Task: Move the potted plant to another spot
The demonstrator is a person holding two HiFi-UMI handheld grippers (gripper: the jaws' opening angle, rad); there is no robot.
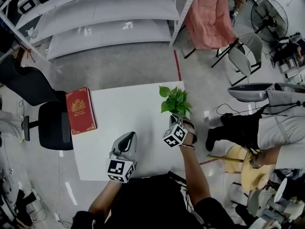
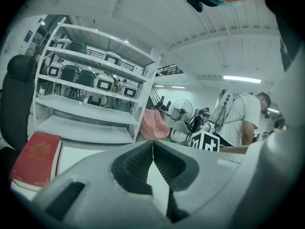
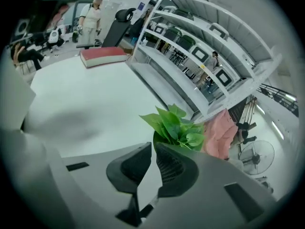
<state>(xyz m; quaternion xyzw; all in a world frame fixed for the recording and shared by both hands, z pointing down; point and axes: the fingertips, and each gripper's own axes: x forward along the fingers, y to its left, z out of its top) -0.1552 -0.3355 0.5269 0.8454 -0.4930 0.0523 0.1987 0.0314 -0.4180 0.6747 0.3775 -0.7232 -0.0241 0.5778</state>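
Observation:
The potted plant with broad green leaves stands at the right edge of the white table. Its pot is hidden under the leaves and my right gripper. In the right gripper view the leaves rise just past the right gripper. Its jaws are closed to a thin slit, apparently on the pot's rim. My left gripper rests over the table's near middle. In its own view the left gripper is shut with nothing in it.
A red book lies on the table's left edge, next to a black office chair. White shelving stands beyond the table, with a pink folding chair and a fan to the right. A person sits at the right.

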